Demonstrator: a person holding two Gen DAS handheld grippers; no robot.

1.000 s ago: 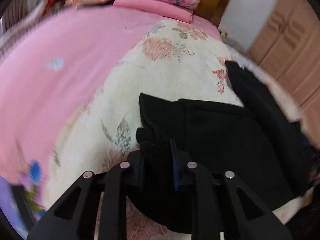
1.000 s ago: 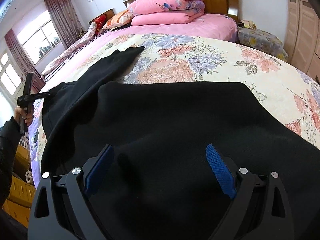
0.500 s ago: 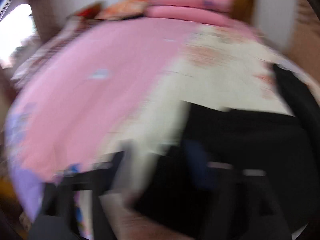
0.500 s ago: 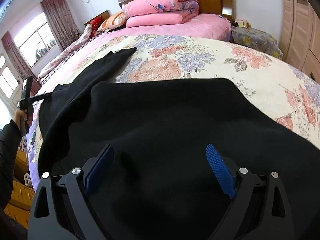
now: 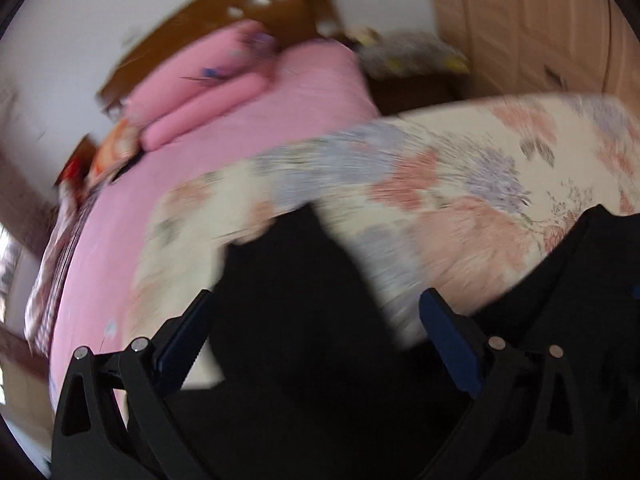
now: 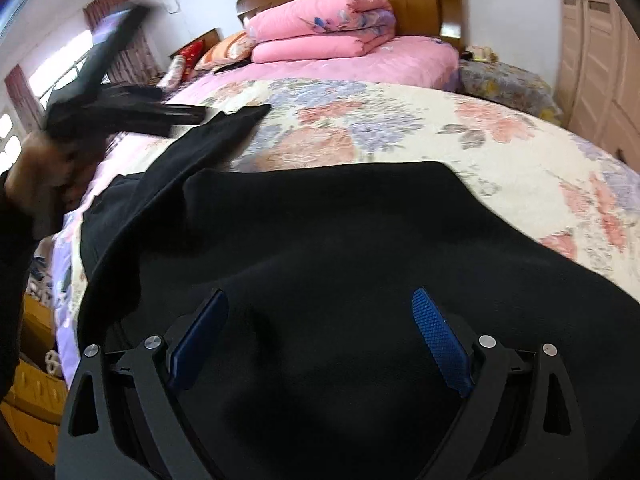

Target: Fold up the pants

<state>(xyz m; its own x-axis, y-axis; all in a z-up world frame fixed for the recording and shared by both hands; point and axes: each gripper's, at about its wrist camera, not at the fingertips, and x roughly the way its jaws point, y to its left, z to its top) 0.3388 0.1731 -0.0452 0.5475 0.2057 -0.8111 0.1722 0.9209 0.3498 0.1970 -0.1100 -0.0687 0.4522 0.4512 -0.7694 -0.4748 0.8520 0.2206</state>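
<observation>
One pair of black pants (image 6: 340, 240) spread on the floral quilt (image 6: 400, 128) – your left gripper (image 5: 316, 316) and right gripper (image 6: 320, 316) both gape wide over it, empty.
</observation>
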